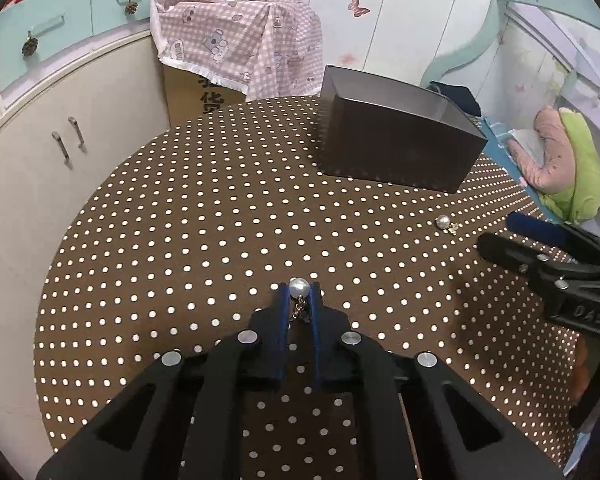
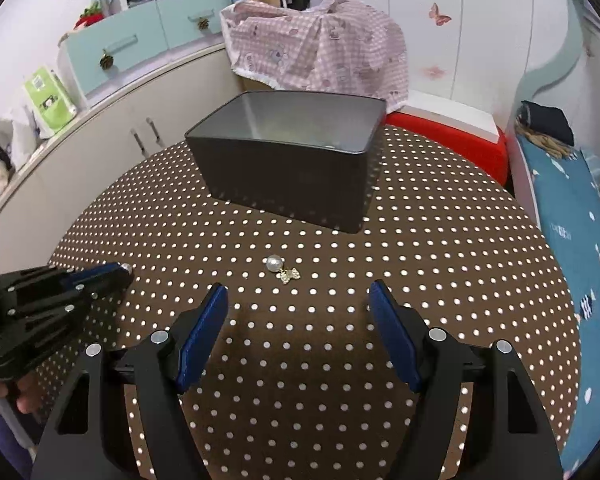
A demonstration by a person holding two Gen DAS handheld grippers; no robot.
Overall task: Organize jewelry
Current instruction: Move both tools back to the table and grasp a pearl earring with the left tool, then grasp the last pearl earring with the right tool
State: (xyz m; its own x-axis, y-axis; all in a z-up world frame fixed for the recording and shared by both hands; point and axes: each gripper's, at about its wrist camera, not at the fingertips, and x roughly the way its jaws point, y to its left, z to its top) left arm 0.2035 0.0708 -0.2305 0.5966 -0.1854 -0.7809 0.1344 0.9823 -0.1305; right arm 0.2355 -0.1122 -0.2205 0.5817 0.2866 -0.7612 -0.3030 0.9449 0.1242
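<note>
- A round tabletop point(image 2: 440, 264), covered in brown cloth with white dots, is seen filling most of both views.
- A dark rectangular box point(image 2: 284, 176) with an open top is set on the tabletop at about 12 o'clock in the right wrist view; in the left wrist view the box point(image 1: 396, 148) is found at about 1 o'clock, toward the far edge.
- A pink checked cloth point(image 1: 240, 44) is draped over a cardboard carton behind the tabletop, at 12 o'clock.
- The left tool point(image 1: 299, 294) is seen at 6 o'clock in its own view, its blue-padded fingers drawn almost together; a pearl earring point(image 1: 299, 287) is pinched between the tips, with its small chain hung in the narrow gap behind the pearl.
- In the right wrist view the left tool point(image 2: 120, 272) is seen at 9 o'clock, low over the cloth, with the pearl showing at its tip.
- The right tool point(image 2: 298, 300) is held wide apart, nothing being gripped between its blue pads point(image 2: 204, 340); it is seen at 3 o'clock in the left wrist view point(image 1: 496, 236).
- A second pearl earring point(image 2: 280, 268), with a small gold butterfly-shaped piece attached, is laid on the cloth between the box and the right tool, just beyond its fingertips; in the left wrist view the same earring point(image 1: 446, 224) is seen at 2 o'clock.
</note>
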